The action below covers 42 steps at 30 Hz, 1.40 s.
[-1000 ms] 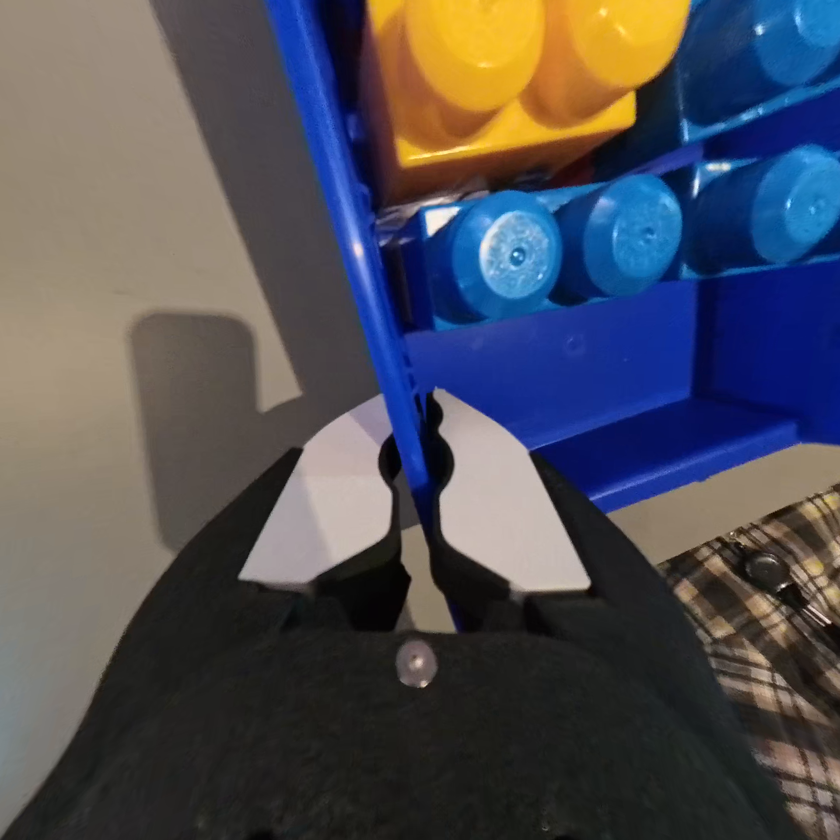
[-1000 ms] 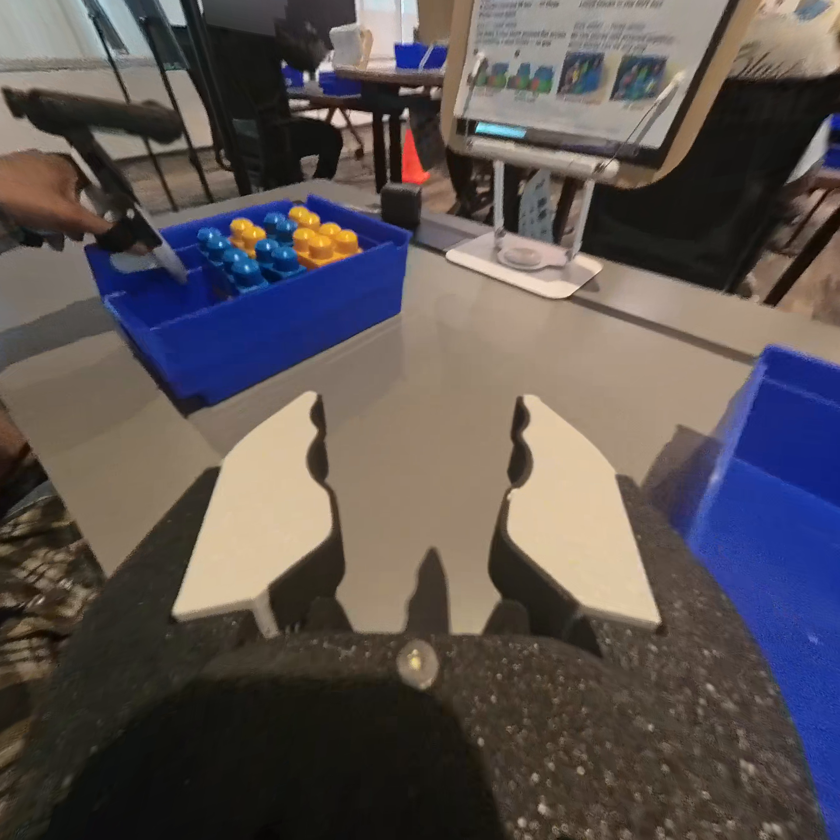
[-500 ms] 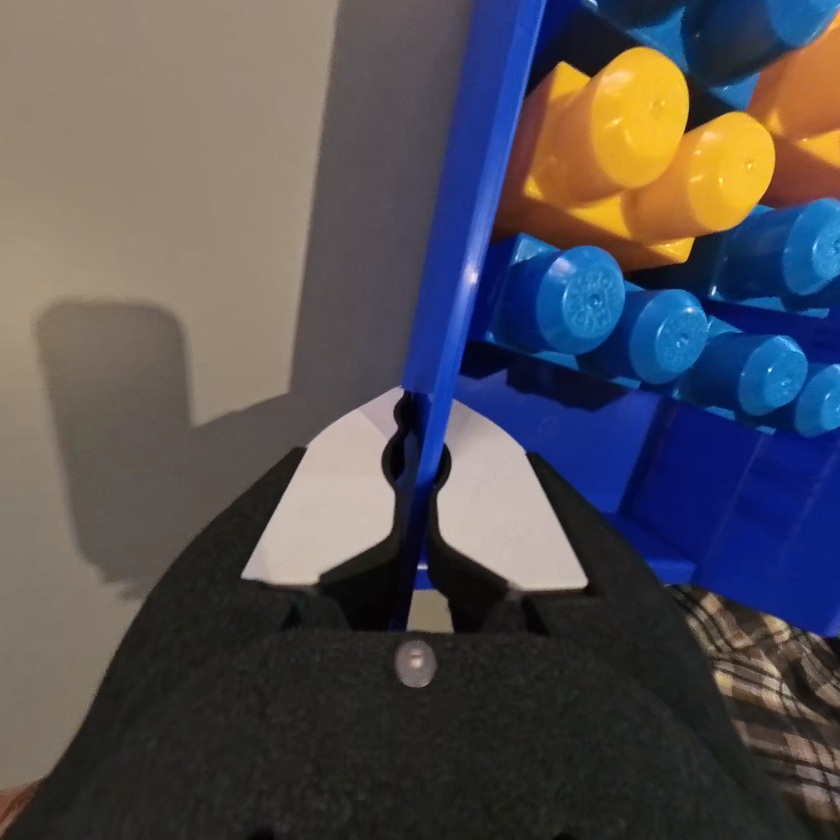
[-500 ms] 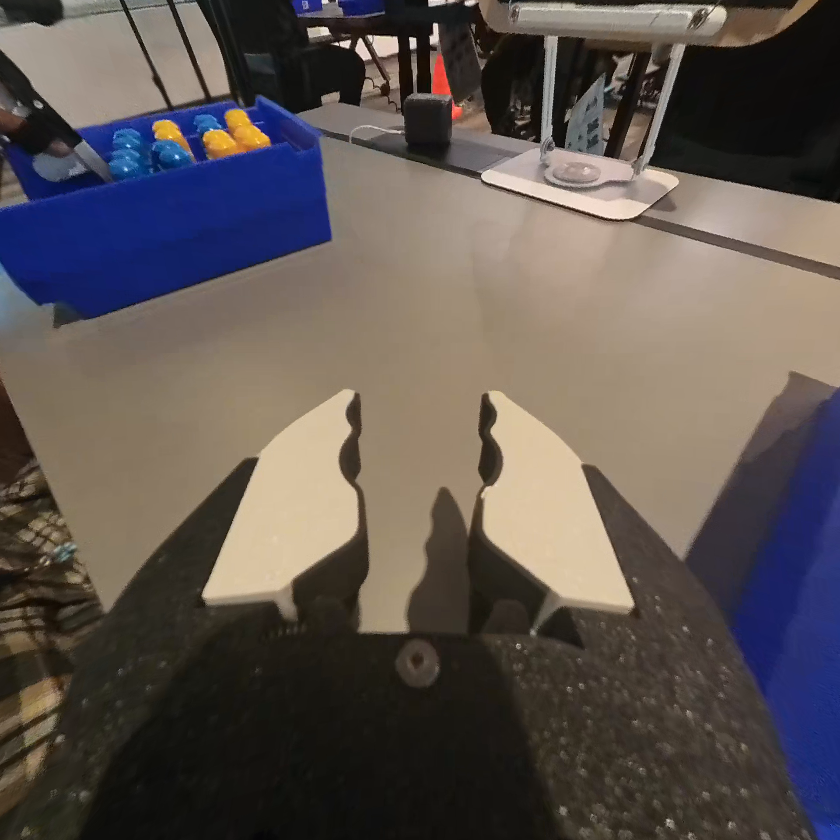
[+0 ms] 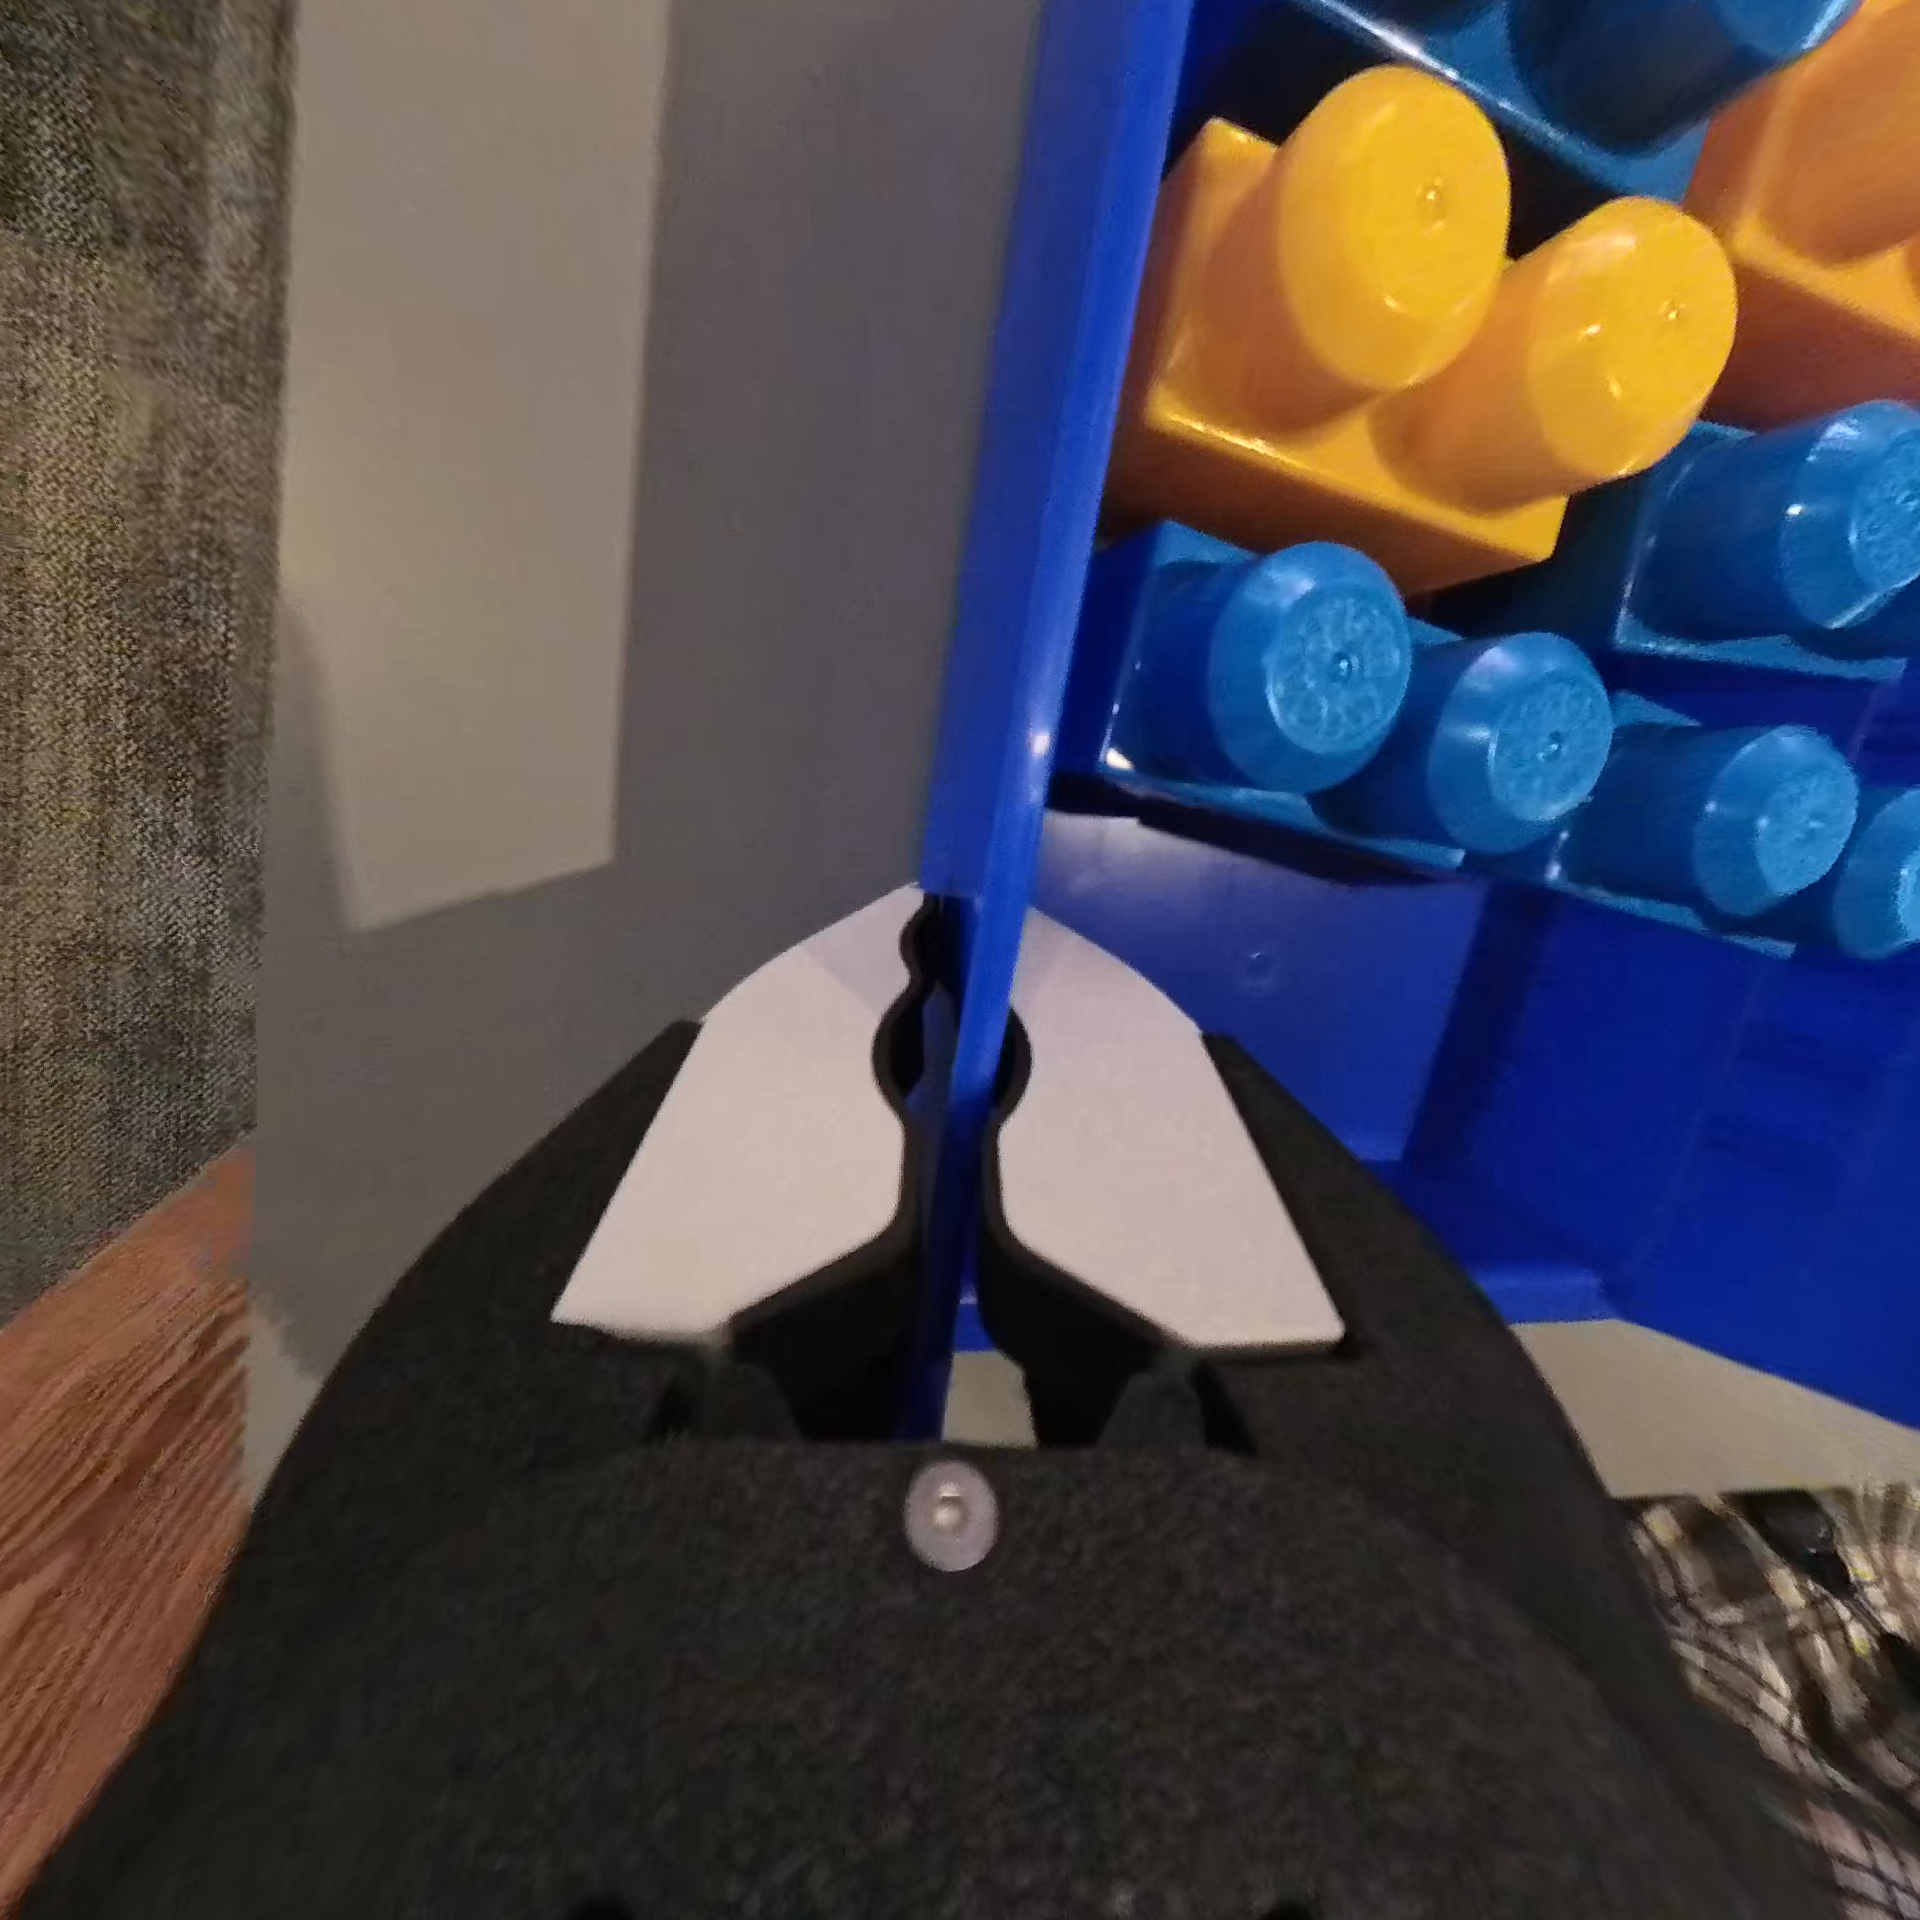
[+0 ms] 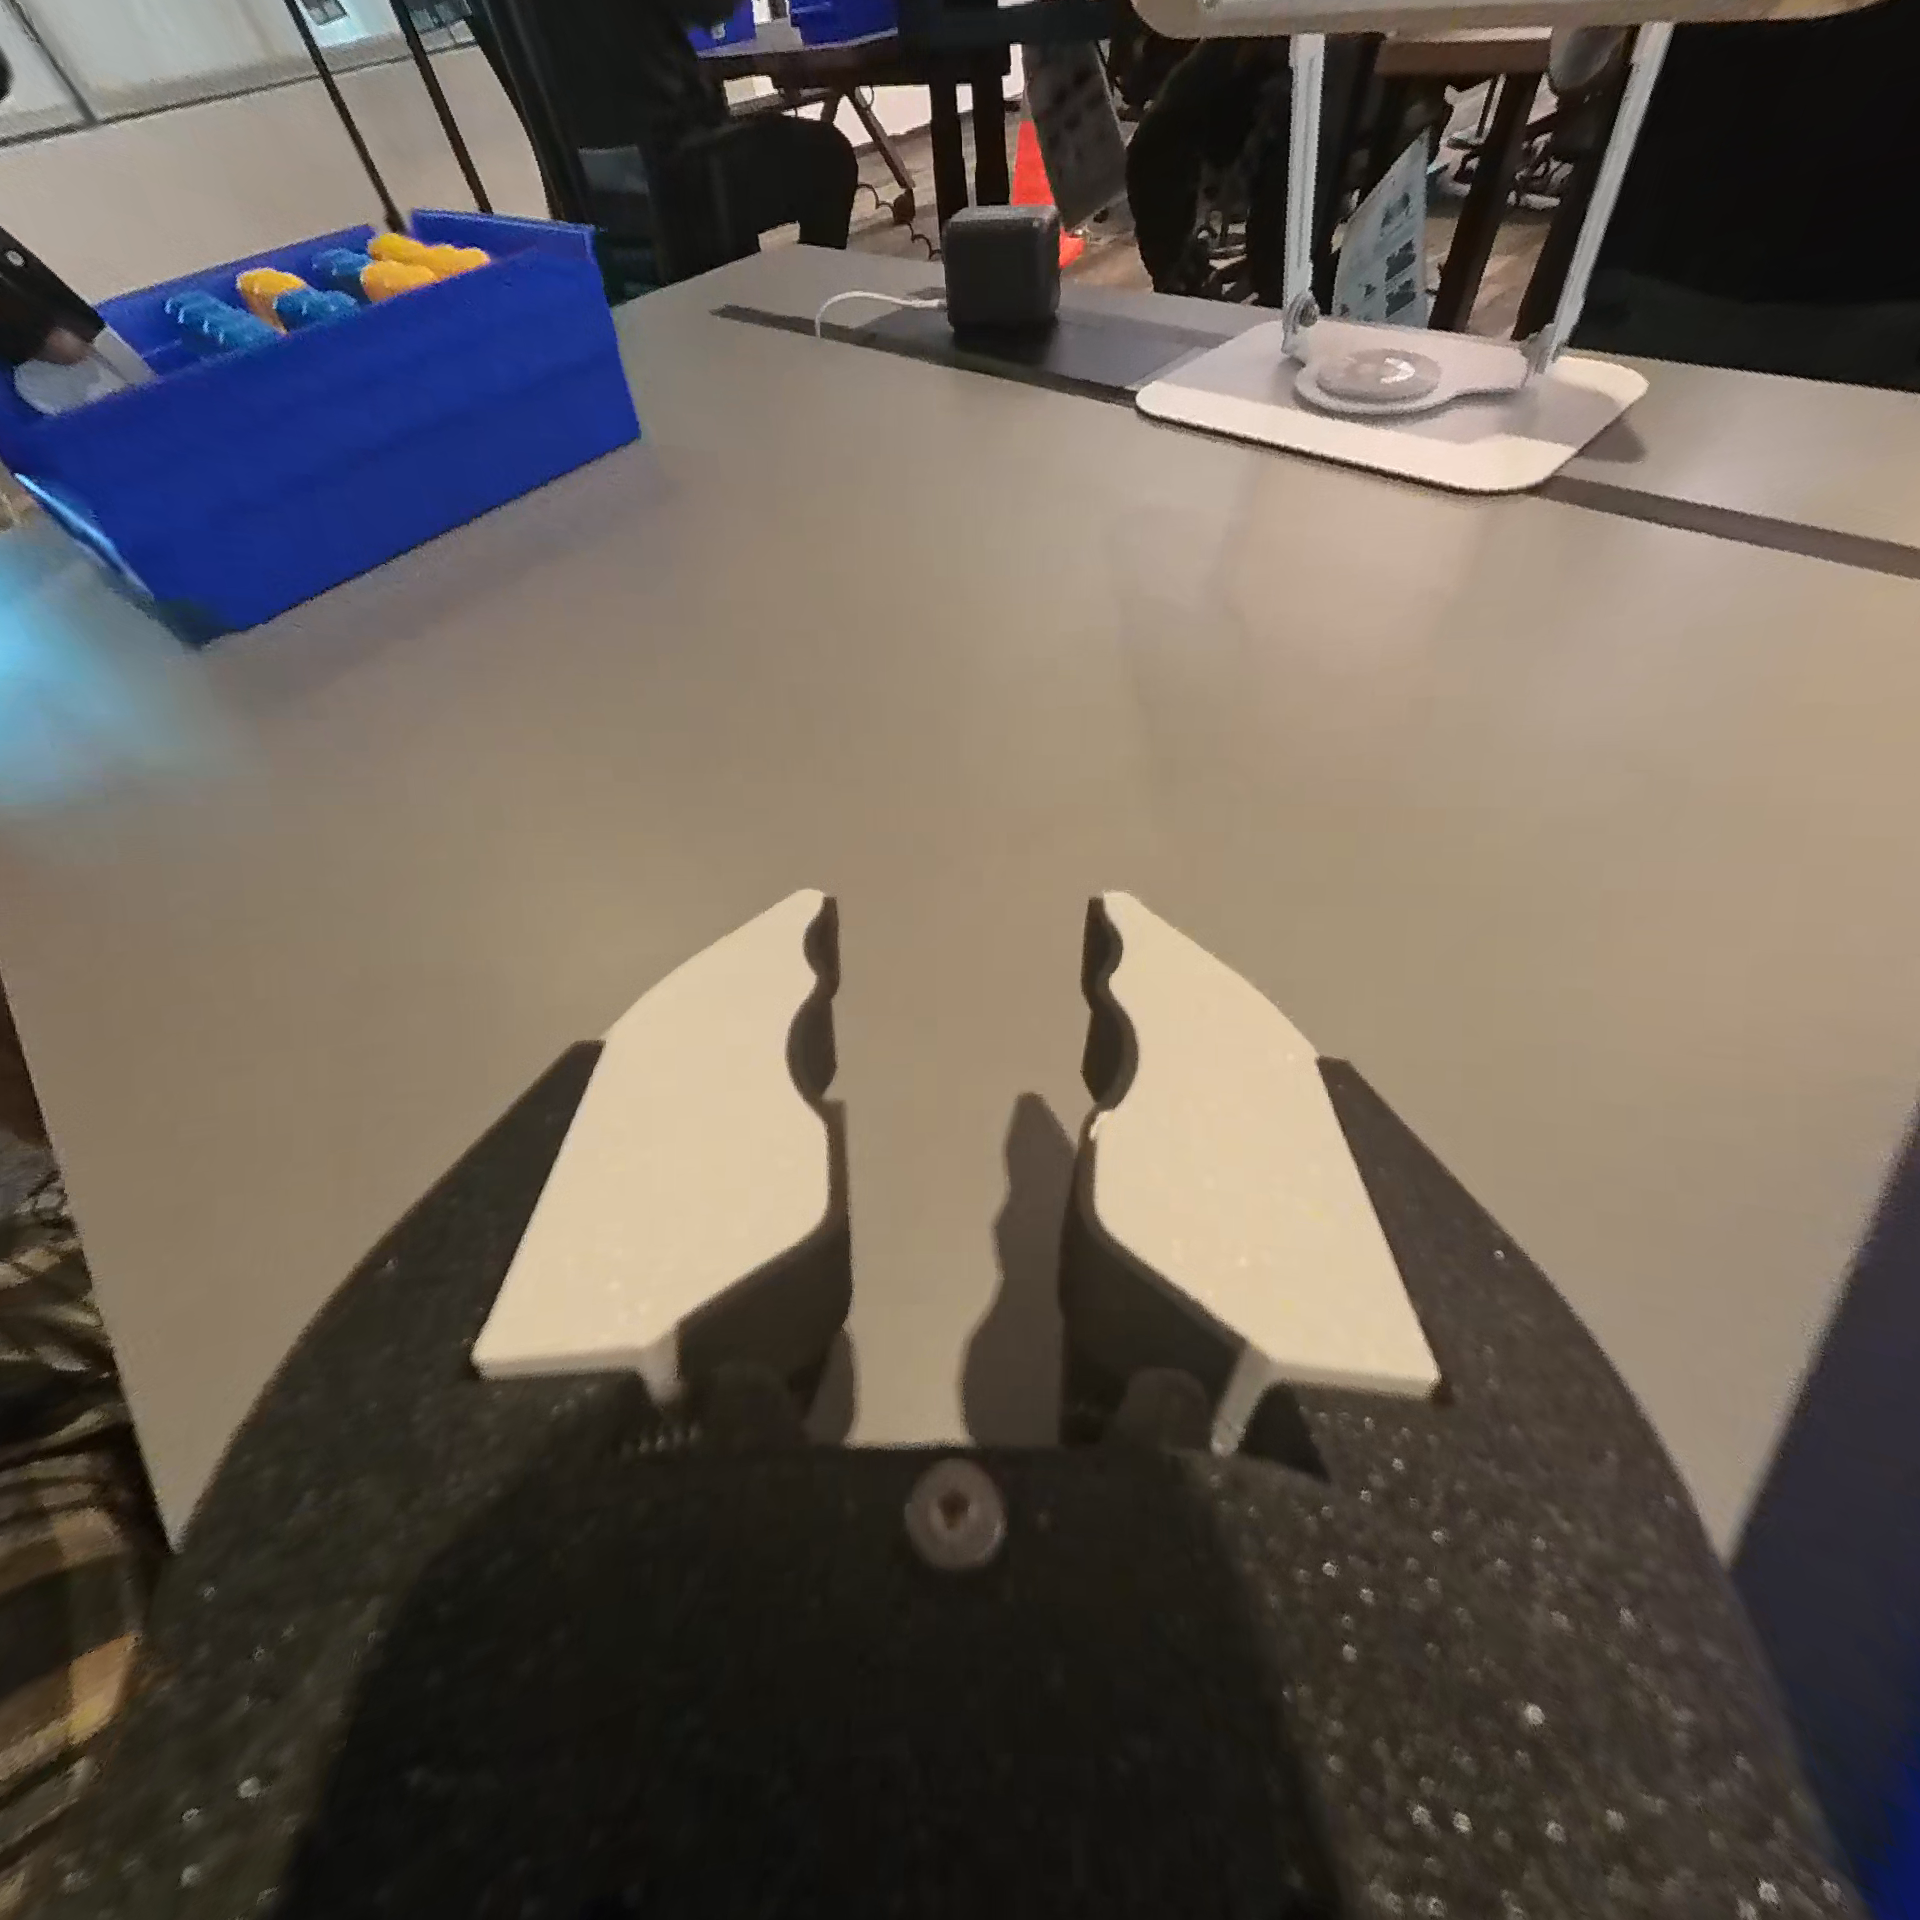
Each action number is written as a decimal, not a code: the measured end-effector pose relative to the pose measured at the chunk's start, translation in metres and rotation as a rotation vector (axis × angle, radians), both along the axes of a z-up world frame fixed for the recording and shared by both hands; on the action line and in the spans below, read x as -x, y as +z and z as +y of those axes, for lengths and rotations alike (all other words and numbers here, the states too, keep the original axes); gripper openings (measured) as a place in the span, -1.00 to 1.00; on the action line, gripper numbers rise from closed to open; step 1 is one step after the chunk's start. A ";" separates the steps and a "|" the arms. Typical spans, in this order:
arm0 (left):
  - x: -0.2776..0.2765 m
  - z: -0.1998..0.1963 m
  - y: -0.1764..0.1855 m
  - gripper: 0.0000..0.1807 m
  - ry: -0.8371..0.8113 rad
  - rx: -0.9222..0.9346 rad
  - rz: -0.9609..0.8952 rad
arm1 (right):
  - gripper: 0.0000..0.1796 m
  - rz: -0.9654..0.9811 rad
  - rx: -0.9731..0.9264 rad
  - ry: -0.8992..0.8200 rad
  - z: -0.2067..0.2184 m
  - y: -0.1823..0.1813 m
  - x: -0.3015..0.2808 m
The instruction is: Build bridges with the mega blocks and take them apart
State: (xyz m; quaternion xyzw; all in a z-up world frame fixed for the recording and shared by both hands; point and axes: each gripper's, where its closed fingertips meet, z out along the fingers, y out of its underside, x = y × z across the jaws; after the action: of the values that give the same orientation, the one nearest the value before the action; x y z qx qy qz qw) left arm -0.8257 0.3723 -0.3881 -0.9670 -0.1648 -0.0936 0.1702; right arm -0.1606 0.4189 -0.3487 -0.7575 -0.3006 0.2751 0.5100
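My left gripper (image 5: 961, 935) is shut on the side wall of a blue bin (image 5: 1060, 468). The bin holds several yellow blocks (image 5: 1382, 343) and blue blocks (image 5: 1340, 665) with round studs. In the right wrist view the same blue bin (image 6: 343, 416) sits at the table's far left corner, with the left gripper's fingers (image 6: 73, 374) at its near-left wall. My right gripper (image 6: 958, 914) is open and empty, low over the bare grey table (image 6: 935, 644).
A second blue bin (image 6: 1860, 1507) edges in at the right. A white stand base (image 6: 1392, 405), a small black cube (image 6: 1003, 270) with a white cable, and a dark strip lie along the table's far side. Chairs and tables stand beyond. The left gripper's tips are roughly 65 cm from the right gripper's.
The blue bin has slid left toward the table's corner in the left gripper's hold. My right gripper has narrowed its opening and dropped lower toward the table.
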 end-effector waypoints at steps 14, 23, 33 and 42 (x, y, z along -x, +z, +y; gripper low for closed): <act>0.039 0.004 0.000 -0.93 0.032 -0.036 -0.017 | -0.51 -0.035 0.053 0.024 -0.001 -0.010 0.019; 0.050 0.005 0.000 -0.93 0.044 -0.031 -0.017 | -0.51 -0.046 0.059 0.038 -0.005 -0.009 0.024; 0.049 0.009 0.019 -0.76 0.036 -0.178 -0.085 | -0.35 -0.056 0.074 0.004 -0.010 0.003 0.018; 0.010 0.003 0.138 -0.35 -0.099 -0.641 0.005 | -0.29 -0.171 0.038 -0.224 -0.024 0.082 -0.094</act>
State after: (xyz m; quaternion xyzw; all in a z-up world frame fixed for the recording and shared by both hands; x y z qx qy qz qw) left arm -0.8355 0.3754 -0.2504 -0.8712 -0.0794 -0.1465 0.4617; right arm -0.0662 0.3948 -0.2665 -0.8166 -0.2513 0.1564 0.4956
